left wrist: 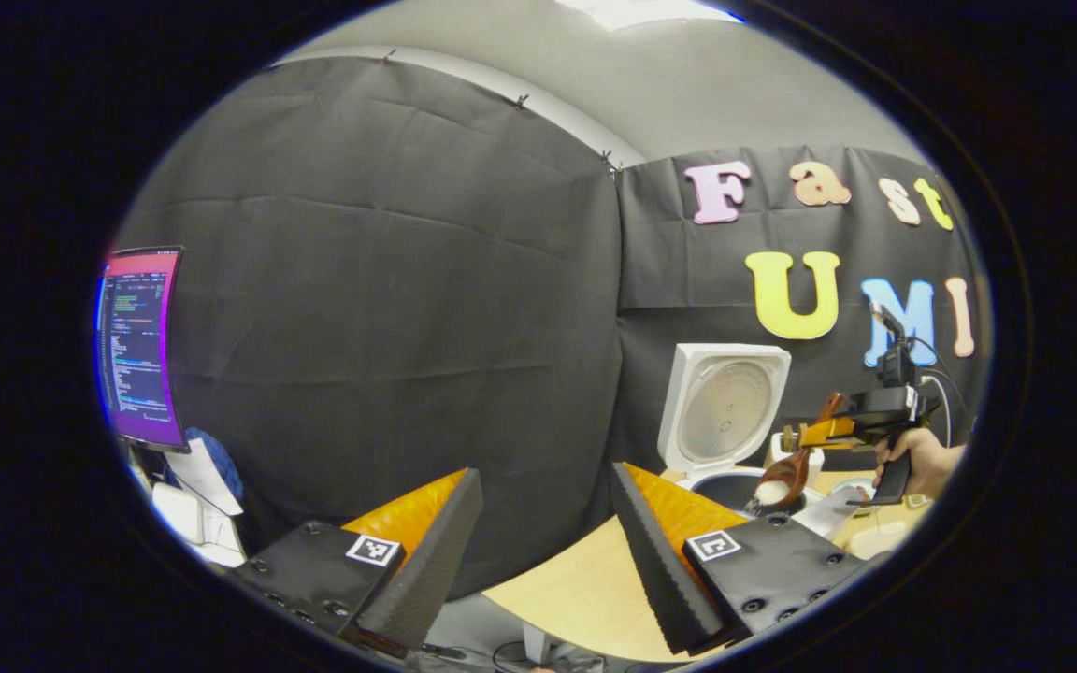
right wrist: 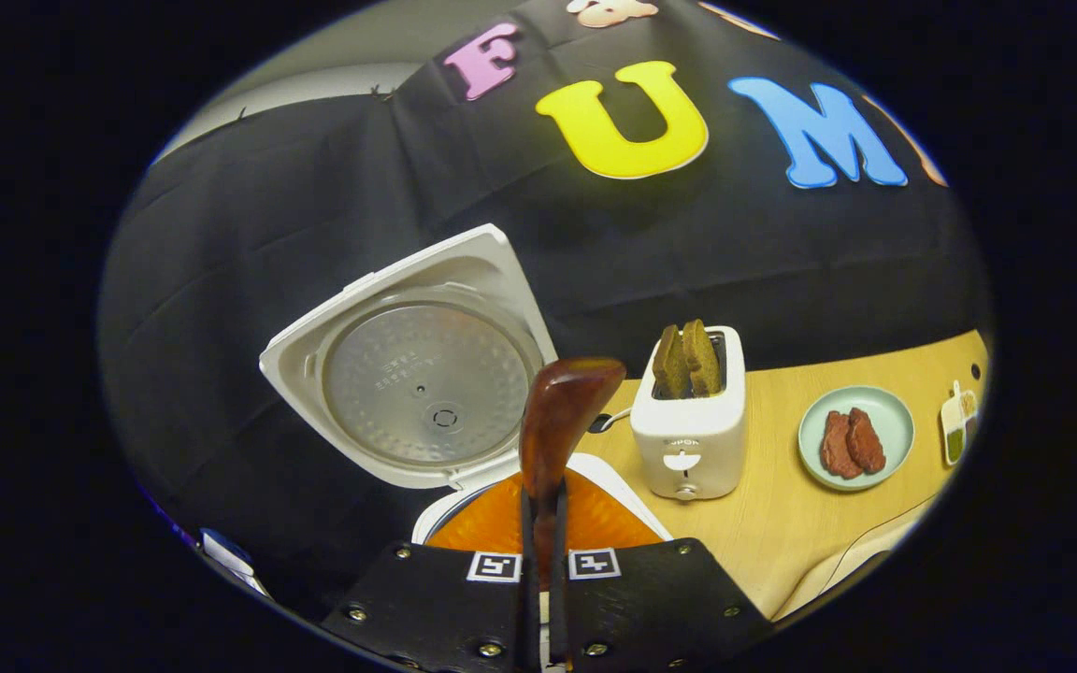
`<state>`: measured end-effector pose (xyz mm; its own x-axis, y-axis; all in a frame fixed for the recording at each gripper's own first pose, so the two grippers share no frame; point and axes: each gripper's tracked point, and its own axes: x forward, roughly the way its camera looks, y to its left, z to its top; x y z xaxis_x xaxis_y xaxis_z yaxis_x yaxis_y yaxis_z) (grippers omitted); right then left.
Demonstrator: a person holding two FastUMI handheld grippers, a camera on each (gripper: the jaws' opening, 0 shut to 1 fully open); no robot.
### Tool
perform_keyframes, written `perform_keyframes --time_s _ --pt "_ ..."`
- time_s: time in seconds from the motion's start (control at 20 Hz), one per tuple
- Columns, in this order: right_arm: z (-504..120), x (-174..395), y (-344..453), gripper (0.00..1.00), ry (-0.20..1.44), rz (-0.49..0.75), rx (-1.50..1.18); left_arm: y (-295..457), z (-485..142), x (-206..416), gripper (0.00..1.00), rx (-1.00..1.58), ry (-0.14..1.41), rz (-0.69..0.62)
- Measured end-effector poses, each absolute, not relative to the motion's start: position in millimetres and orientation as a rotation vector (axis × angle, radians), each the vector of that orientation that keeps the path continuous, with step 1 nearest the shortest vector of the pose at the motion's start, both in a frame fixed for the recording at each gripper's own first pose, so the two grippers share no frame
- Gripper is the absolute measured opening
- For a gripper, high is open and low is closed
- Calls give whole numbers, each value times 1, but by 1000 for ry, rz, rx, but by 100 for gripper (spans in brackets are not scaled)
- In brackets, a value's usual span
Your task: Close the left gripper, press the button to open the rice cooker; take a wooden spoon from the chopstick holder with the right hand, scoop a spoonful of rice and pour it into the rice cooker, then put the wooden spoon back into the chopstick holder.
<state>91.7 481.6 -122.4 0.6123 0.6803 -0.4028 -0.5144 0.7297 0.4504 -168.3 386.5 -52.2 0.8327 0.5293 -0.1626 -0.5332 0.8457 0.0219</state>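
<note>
The right gripper (right wrist: 543, 523) is pinching one wooden spoon (right wrist: 557, 421), seemingly holding rice, over one open rice cooker (right wrist: 417, 374); the left gripper (left wrist: 538, 542) is gaping wide.

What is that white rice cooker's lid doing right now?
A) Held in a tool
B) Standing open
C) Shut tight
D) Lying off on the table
B: the rice cooker's lid stands tilted up and back, its round metal inner plate facing the camera, while the right tool holds the wooden spoon in front of it.
</note>
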Motion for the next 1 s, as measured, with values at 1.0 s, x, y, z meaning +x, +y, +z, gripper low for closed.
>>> perform_keyframes --time_s 1.0 --pt "-46 58 478 4 37 801 -221 374 -47 -155 96 -29 138 500"
